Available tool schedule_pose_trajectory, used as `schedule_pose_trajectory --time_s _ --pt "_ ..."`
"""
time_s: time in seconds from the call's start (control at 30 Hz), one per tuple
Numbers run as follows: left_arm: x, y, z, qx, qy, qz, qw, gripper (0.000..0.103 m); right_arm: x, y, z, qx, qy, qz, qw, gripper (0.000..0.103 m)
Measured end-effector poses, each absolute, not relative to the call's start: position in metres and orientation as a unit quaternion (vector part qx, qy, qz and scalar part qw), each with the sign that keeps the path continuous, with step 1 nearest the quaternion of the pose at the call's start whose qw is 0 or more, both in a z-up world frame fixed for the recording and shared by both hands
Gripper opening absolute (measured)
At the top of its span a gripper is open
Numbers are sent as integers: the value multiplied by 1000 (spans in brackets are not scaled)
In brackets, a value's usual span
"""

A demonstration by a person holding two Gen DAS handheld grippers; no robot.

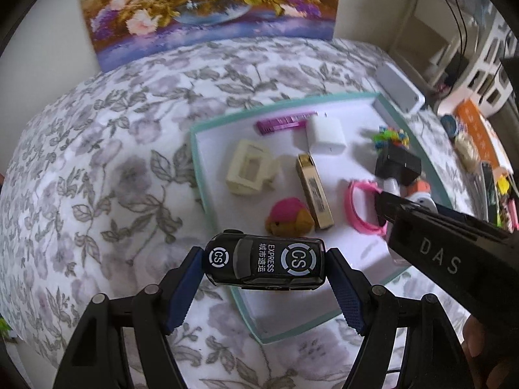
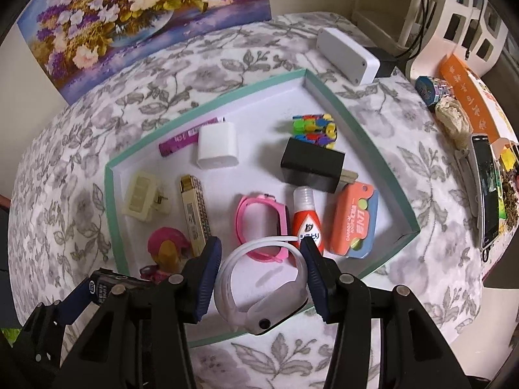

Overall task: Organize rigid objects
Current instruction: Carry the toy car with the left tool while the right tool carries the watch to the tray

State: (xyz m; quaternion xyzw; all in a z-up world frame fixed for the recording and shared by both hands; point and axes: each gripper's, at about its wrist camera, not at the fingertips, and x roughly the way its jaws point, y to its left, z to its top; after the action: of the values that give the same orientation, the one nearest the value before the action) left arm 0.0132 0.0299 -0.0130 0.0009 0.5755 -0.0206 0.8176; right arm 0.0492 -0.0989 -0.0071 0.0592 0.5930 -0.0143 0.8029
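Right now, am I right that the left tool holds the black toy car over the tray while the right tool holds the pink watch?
Not quite: the watch in the right tool is the white watch, as the right wrist view shows. The pink watch lies in the tray. The left tool does hold the black toy car over the tray's near edge.

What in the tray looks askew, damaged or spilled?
Nothing stands out. The items in the tray lie loose and intact, nothing spilled. The left hand-held gripper holds a black toy car; the right holds a white watch.
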Motion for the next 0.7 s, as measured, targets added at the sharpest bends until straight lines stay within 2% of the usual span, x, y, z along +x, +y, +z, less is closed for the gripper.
schedule_pose_trajectory --time_s 0.7 --pt "11 22 -34 17 602 -20 798 79 52 -89 -29 29 622 -9 782 53"
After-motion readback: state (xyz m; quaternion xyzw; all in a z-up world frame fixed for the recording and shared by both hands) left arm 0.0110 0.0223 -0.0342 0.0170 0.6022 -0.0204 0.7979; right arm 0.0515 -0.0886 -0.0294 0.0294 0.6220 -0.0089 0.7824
